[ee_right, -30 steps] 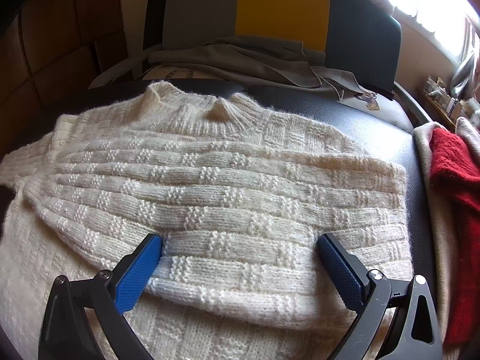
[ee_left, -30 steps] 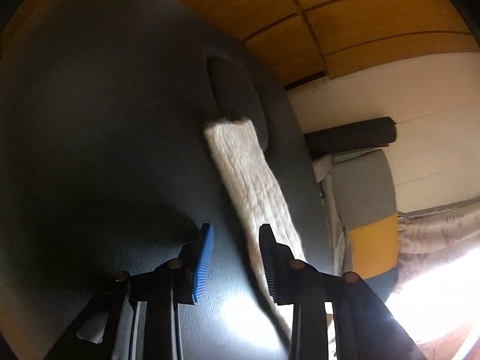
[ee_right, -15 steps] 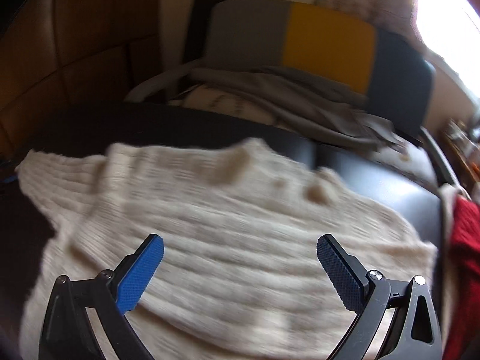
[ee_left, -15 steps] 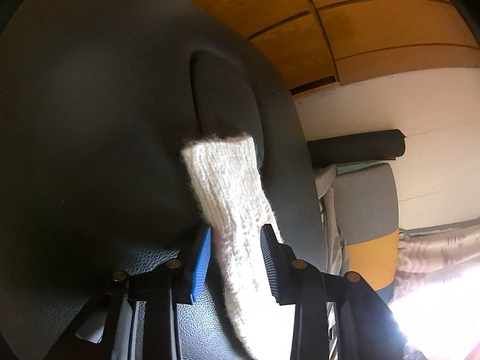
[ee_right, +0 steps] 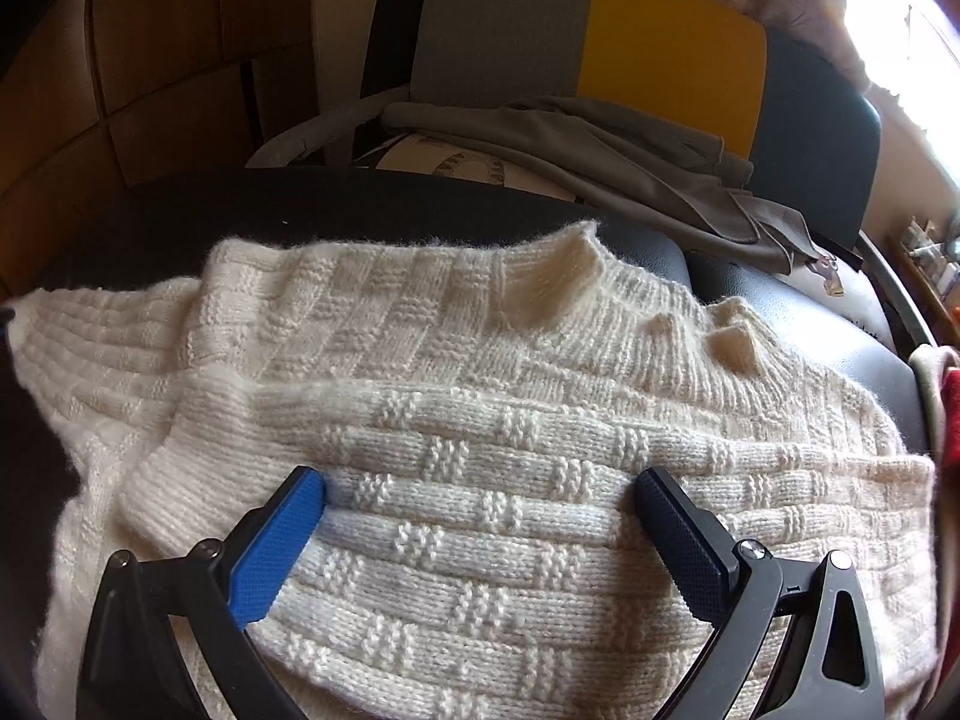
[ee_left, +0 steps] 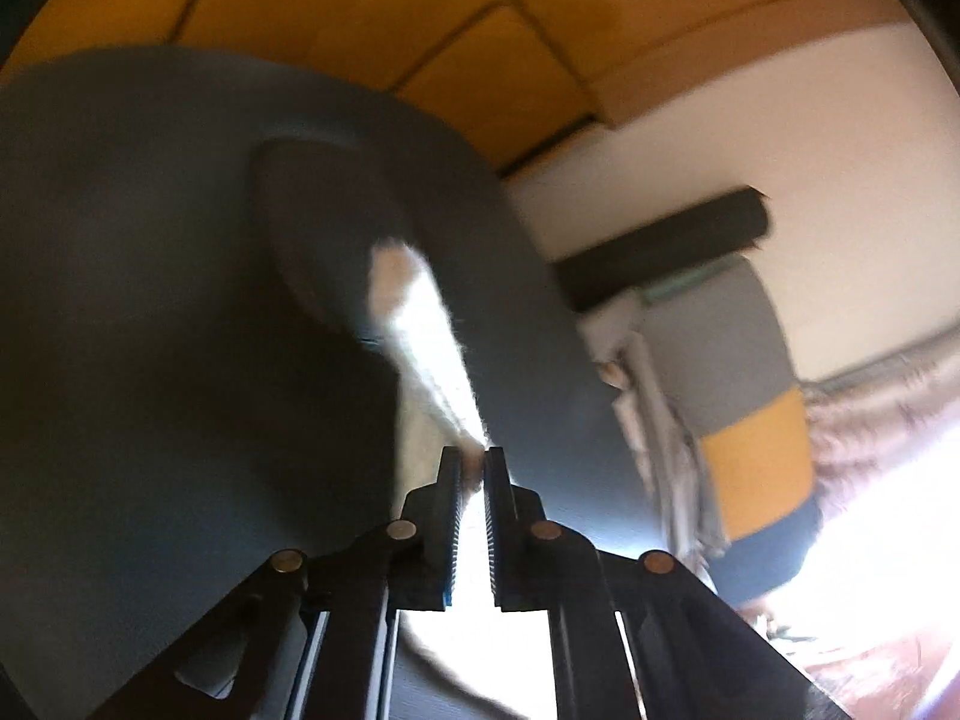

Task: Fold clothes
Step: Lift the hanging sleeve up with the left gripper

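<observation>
A cream knitted sweater lies spread on a black padded surface, one sleeve folded across its body. My right gripper is open, its fingers resting on the folded sleeve. In the left wrist view my left gripper is shut on the cream sleeve, which stretches away from the jaws over the black surface. The view is blurred.
A grey, yellow and dark blue chair back stands behind the surface with grey clothes draped on it. Red and beige garments lie at the right edge. Wooden panels are at the left.
My left gripper has closed on the sleeve that lay between its open fingers. My right gripper has settled lower on the sweater, still open. The sweater's left side has shifted.
</observation>
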